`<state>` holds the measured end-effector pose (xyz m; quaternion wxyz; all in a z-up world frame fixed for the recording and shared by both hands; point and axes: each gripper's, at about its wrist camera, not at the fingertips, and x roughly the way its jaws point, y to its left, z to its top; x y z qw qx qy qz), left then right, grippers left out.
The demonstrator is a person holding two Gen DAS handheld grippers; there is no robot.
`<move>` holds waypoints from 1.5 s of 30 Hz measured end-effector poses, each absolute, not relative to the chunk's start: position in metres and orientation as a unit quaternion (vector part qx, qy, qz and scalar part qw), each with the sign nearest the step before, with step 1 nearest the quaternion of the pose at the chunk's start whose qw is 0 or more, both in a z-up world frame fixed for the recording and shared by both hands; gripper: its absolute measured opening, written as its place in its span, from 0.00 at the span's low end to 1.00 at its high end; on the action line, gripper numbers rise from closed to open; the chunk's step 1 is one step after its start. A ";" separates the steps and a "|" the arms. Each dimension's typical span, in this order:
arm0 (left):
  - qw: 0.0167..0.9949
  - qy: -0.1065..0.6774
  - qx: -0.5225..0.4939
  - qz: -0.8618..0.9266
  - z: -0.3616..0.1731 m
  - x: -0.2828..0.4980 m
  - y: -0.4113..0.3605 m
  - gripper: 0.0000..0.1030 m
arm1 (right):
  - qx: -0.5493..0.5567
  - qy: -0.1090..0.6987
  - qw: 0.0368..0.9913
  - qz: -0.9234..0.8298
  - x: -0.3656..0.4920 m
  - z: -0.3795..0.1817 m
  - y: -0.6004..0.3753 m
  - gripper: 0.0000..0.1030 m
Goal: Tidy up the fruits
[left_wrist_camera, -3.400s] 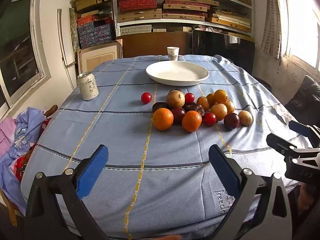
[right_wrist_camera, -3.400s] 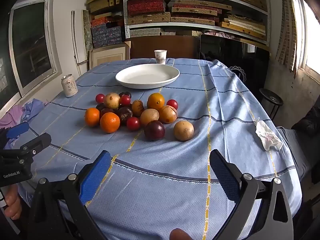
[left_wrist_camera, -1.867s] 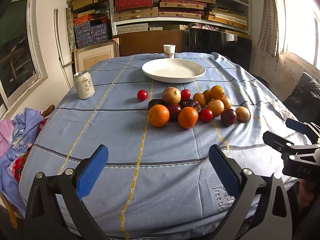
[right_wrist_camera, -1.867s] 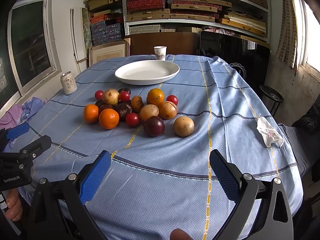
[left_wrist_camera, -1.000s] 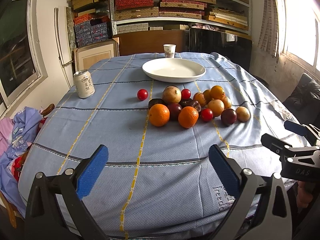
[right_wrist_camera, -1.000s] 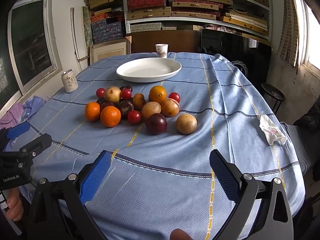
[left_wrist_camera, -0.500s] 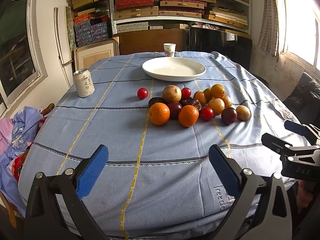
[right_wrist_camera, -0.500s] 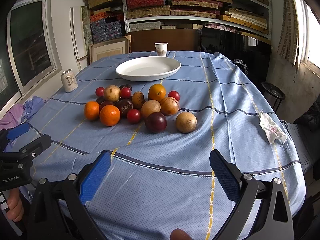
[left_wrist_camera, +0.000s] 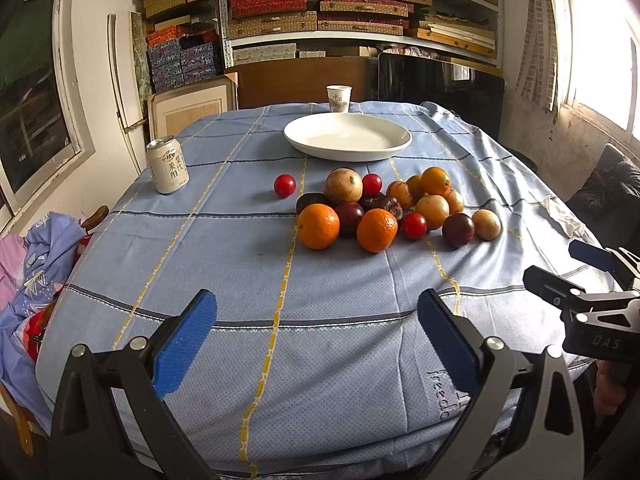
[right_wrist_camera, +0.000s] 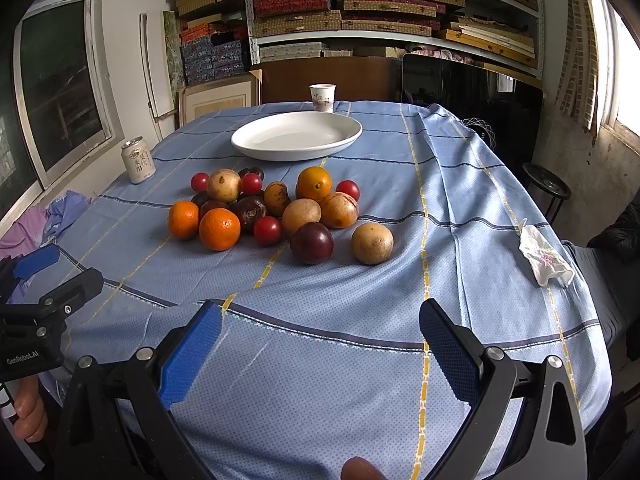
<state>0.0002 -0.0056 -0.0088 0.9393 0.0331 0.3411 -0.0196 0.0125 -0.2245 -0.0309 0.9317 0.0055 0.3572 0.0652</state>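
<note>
The fruits lie in a loose heap on the counter, just in front of the empty white plate; none is in the plate yet. Nearest the plate sit a pale round fruit, small red ones and an orange-yellow one. On the far side of the heap from the plate are two oranges, a dark plum and a tan fruit. One red fruit lies alone, off the heap toward the can. A paper cup stands behind the plate.

These will likely handle as small, round, fairly firm and light things that roll readily on the cloth. The oranges should bear a firm squeeze; the plum and the small red fruits look smooth and probably slip or bruise under too much force. Each is best taken across its widest part, with the fingers coming down on either side, starting from the outer pieces so the heap is not set rolling.

The left gripper is held low over the counter's near edge, well apart from the heap, level and pointing toward the plate, its blue pads spread wide and holding nothing. The right gripper is posed the same way beside it, jaws also wide and empty, aimed roughly at the plum and tan fruit.
</note>
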 end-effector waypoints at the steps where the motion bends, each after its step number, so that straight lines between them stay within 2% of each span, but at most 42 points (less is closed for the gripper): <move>1: 0.939 0.342 0.032 -0.020 -0.009 0.001 -0.005 0.96 | 0.005 0.356 0.932 0.066 0.012 -0.031 -0.224 0.97; 7: 0.938 0.345 0.021 -0.032 -0.014 0.008 0.001 0.96 | 0.010 0.339 0.939 0.060 0.022 -0.032 -0.237 0.97; 17: 0.939 0.338 -0.026 -0.050 -0.023 0.042 0.030 0.96 | 0.009 0.379 0.923 0.060 0.077 -0.052 -0.263 0.96; 19: 0.938 0.342 -0.024 -0.051 -0.023 0.051 0.033 0.96 | -0.001 0.380 0.923 0.065 0.084 -0.054 -0.263 0.91; 23: 0.936 0.351 0.000 -0.032 -0.024 0.071 0.037 0.96 | -0.032 0.402 0.913 0.064 0.109 -0.063 -0.261 0.72; 27: 0.933 0.359 0.007 -0.025 -0.024 0.091 0.044 0.96 | -0.017 0.430 0.900 0.077 0.126 -0.071 -0.266 0.55; 35: 0.929 0.367 -0.007 -0.042 -0.025 0.111 0.056 0.96 | -0.010 0.446 0.890 0.092 0.143 -0.077 -0.267 0.48; 41: 0.921 0.386 0.003 -0.046 -0.037 0.124 0.057 0.96 | -0.009 0.460 0.882 0.100 0.155 -0.084 -0.264 0.47; 43: 0.919 0.392 0.017 -0.041 -0.042 0.128 0.052 0.96 | -0.003 0.461 0.880 0.109 0.158 -0.085 -0.263 0.41; 45: 0.916 0.396 0.033 -0.051 -0.046 0.131 0.046 0.91 | 0.001 0.461 0.880 0.110 0.160 -0.085 -0.264 0.41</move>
